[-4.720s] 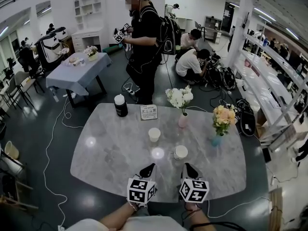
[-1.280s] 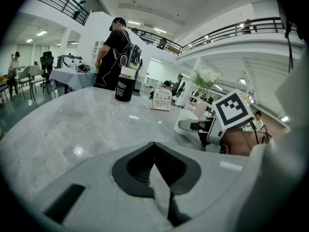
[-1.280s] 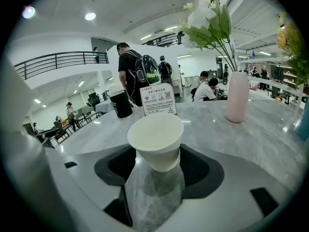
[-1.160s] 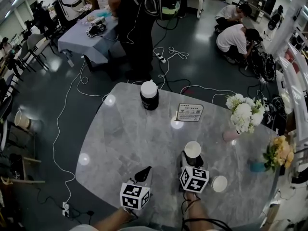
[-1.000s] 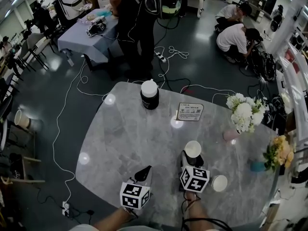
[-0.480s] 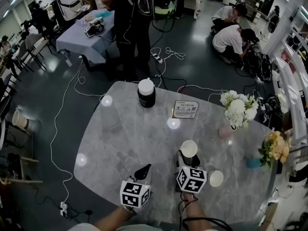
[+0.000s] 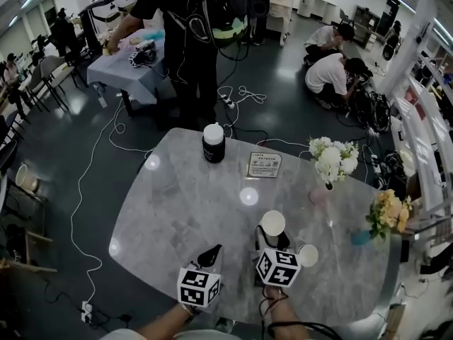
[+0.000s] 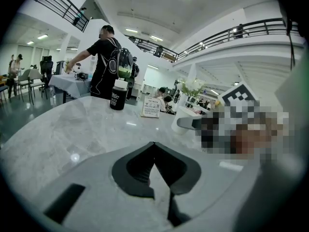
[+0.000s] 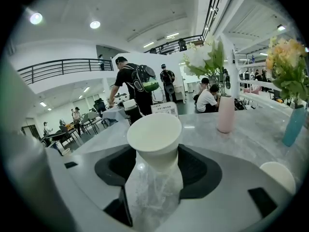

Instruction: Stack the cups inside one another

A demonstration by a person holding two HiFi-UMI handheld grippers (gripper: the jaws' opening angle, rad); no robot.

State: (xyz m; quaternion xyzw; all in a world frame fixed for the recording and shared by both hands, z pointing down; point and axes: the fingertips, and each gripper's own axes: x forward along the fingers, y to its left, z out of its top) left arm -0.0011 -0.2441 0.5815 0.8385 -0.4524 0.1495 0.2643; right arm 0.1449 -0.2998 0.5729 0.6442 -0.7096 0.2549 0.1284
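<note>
A white paper cup (image 7: 272, 223) (image 9: 155, 133) stands upright between the jaws of my right gripper (image 7: 273, 238) (image 9: 155, 154), which is shut on it just above the marble table (image 7: 177, 204). A second white cup (image 7: 308, 255) (image 9: 277, 176) stands on the table, close to the right of the held one. My left gripper (image 7: 211, 252) (image 8: 154, 146) hovers over the table to the left, its jaws shut on nothing. In the left gripper view the held cup (image 8: 185, 121) shows at the right, partly behind a blurred patch.
A black bottle with a white cap (image 7: 213, 143) and a small sign card (image 7: 263, 165) stand at the table's far side. A pink vase with white flowers (image 7: 320, 193) and a blue vase with orange flowers (image 7: 359, 237) stand at the right. A person (image 7: 187, 34) stands beyond the table.
Both grippers have risen a little. The right one has carried its cup up and nearer to the second cup. The head view has tilted to show more of the room.
</note>
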